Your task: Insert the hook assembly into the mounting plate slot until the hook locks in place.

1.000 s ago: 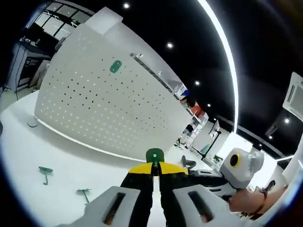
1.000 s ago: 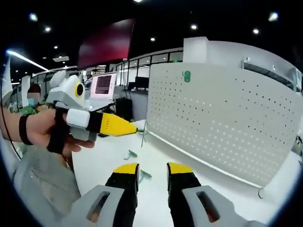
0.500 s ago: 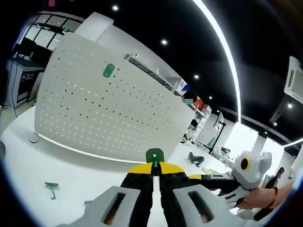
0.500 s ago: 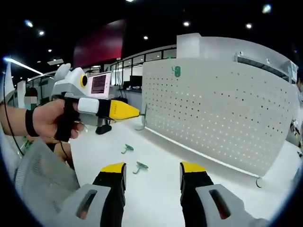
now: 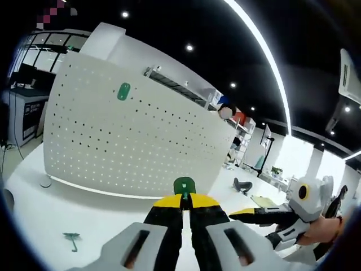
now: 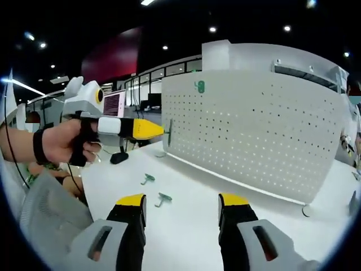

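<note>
Left gripper (image 5: 185,202): jaws pinched on the green hook (image 5: 184,186), its head protruding just ahead of the tips, presumably to lead into the pegboard (image 5: 130,141) beyond. Right gripper (image 6: 181,204): jaws apart, holding nothing. Its view adds two spare hooks (image 6: 155,189) on the table (image 6: 237,197) ahead, and the held hook edge-on.

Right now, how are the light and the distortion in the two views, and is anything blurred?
Left gripper view: a bright ceiling strip glares, the pegboard bulges from the fisheye, and the held green hook is sharp. Right gripper view: even light, pegboard edges curve, and hooks on the table look small but clear.
</note>
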A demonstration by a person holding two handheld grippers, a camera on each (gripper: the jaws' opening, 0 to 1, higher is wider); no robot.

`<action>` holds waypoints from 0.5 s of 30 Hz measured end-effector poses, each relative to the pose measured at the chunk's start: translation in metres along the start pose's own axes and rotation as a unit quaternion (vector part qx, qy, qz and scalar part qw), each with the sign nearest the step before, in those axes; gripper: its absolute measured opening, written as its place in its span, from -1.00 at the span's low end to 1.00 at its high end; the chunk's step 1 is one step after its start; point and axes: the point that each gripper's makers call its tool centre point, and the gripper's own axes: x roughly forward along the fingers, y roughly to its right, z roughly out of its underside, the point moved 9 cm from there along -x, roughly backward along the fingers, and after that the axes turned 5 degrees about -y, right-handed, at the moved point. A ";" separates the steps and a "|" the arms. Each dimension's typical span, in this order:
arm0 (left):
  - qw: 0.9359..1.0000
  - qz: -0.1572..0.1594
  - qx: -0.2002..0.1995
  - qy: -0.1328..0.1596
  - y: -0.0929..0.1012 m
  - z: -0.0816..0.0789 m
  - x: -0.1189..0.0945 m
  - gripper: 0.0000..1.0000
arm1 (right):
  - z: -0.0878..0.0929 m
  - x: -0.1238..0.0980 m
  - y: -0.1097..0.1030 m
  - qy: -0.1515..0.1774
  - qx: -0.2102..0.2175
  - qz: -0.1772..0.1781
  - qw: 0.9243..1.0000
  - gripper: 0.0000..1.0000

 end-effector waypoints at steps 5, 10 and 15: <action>0.999 -0.027 0.027 -0.001 -0.003 -0.005 0.007 -0.94 | 0.002 -0.002 0.002 0.001 0.004 0.002 1.000 0.04; 0.998 -0.047 0.042 0.005 -0.005 -0.010 0.011 -0.94 | 0.001 -0.004 0.004 0.007 0.010 0.010 1.000 0.05; 0.997 -0.060 0.049 0.012 -0.007 -0.022 0.015 -0.94 | 0.002 -0.004 0.003 0.009 0.015 0.011 1.000 0.06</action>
